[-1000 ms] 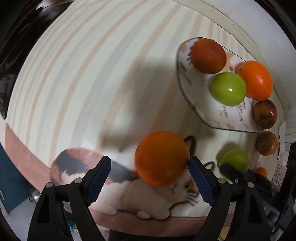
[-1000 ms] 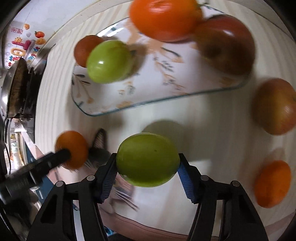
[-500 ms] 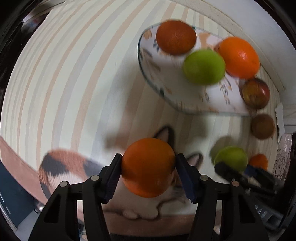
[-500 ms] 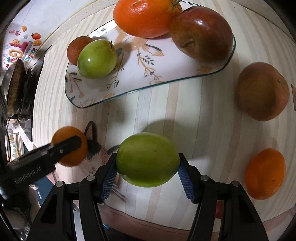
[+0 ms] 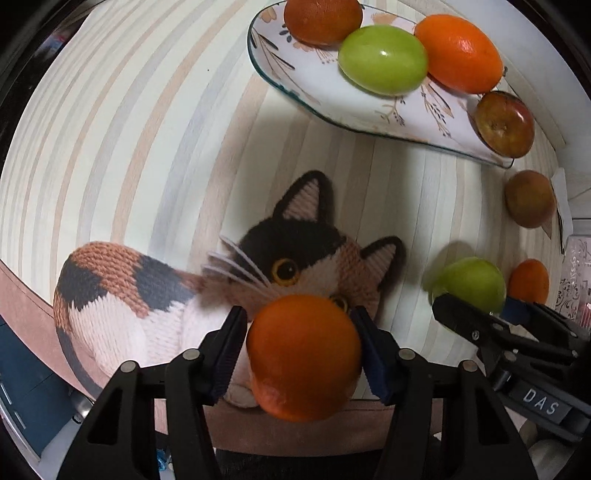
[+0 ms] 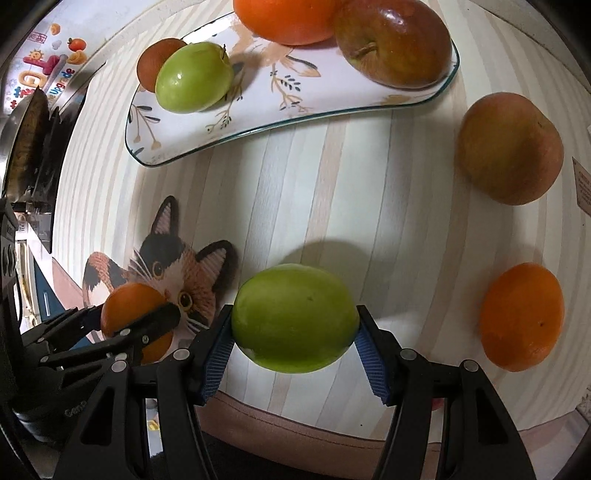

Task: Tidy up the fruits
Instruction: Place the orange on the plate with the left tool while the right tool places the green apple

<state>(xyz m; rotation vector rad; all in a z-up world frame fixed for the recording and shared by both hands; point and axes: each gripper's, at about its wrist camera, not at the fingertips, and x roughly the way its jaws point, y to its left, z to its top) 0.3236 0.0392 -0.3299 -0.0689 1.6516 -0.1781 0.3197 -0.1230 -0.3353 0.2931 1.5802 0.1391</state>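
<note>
Both loads have risen off the striped worktop [image 6: 332, 177], left gripper [image 5: 301, 347] fingers clamped on a round orange [image 5: 303, 356], right gripper [image 6: 295, 332] fingers on a smooth green apple [image 6: 295, 317]; either may slip free over the far floral plate [image 6: 258, 107]

Top orange [image 6: 286, 18] on plate [image 6: 258, 110] cut off.

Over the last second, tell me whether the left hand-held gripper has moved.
Yes. The left hand-held gripper closed on the orange and lifted it, shifting toward the plate, which now sits higher and larger in its view.
</note>
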